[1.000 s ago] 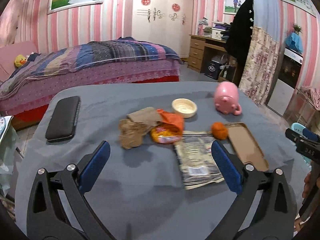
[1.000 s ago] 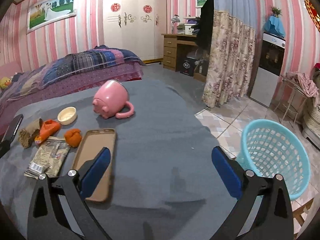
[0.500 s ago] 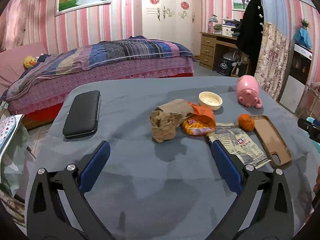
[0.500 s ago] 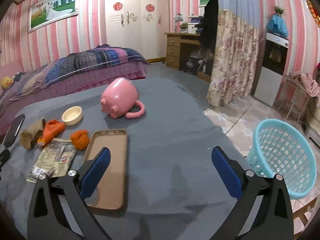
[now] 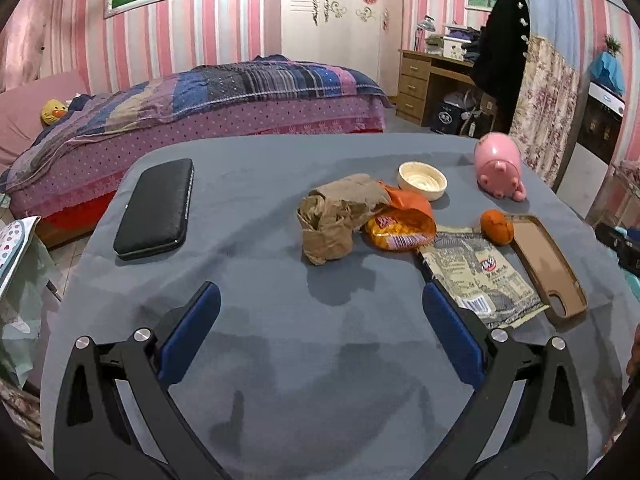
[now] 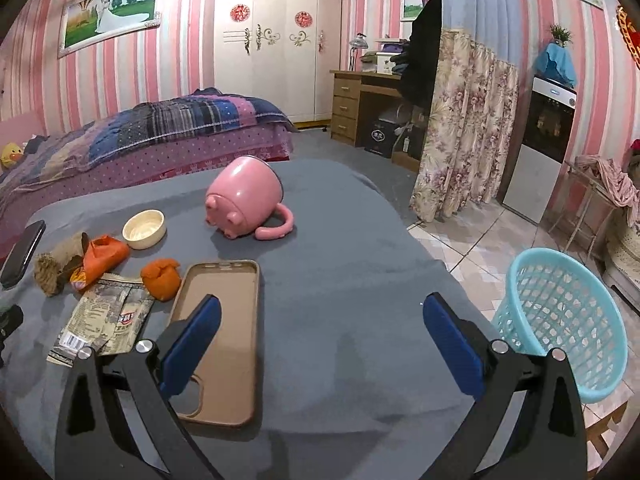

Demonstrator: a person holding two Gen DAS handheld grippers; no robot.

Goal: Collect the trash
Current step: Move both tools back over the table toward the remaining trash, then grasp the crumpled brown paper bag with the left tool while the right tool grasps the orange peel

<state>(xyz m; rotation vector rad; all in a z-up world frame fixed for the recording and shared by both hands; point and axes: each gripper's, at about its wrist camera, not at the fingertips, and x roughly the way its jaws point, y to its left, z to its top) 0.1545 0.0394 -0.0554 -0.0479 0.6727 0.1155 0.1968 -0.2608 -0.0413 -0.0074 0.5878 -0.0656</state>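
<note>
Blue-padded and spread wide, our left gripper (image 5: 320, 336) and right gripper (image 6: 320, 338) both hang empty. Nearest the left lies the printed wrapper (image 5: 480, 276), long axis running away toward the table (image 5: 280, 360) edge; beyond sit brown paper (image 5: 336, 216) and an orange packet (image 5: 400, 224). We cannot read the wrapper's labels.

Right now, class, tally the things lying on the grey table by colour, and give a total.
Orange: 2, snack bag, peel
Brown: 2, paper bag, phone case
Black: 1, wallet
Pink: 1, mug
Cream: 1, bowl
Grey-printed: 1, wrapper
Total: 8
</note>
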